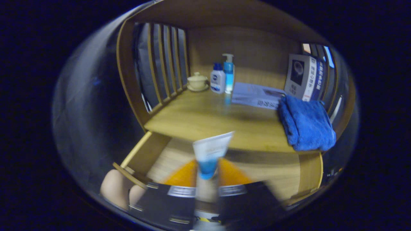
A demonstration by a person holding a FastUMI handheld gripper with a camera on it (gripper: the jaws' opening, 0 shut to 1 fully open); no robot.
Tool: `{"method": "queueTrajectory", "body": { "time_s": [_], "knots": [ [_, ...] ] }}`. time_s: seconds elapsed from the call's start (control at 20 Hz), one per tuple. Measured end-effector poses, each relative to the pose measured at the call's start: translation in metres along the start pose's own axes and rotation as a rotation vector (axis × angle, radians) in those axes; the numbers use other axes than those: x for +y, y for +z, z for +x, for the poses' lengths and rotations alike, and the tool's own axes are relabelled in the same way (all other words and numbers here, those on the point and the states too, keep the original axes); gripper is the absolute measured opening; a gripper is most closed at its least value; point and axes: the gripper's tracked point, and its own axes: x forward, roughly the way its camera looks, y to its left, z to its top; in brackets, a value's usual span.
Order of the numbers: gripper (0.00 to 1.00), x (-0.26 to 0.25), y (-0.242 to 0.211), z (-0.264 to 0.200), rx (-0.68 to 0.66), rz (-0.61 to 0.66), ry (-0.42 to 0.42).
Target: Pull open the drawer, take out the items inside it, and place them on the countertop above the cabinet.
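The countertop (205,118) and drawer (151,154) are pale, smooth wood (faintly glossy). The towel (305,125) is fluffy cloth, the tube (210,154) and bottles (222,77) shiny plastic.

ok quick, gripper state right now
gripper: shut on the white and blue squeeze tube, held upright over the open wooden drawer.

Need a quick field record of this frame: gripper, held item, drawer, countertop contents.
gripper: gripper shut on tube
held item: tube, upright between the fingers, above the open drawer
drawer: drawer pulled open below the countertop
countertop: countertop holds blue towel, two bottles, lidded cup on saucer, flat box
tube placed: not yet
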Motion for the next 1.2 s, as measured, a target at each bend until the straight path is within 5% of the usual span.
{"method": "queueTrajectory", "body": {
  "time_s": [0.05, 0.6, 1.2],
  "knots": [
    [0.02, -0.003, 0.018, -0.003, -0.021, 0.04, 0.023],
    [0.05, -0.015, -0.004, 0.017, 0.075, 0.051, 0.077],
    [0.05, -0.02, -0.054, 0.02, 0.234, -0.113, 0.086]
  ]
}}
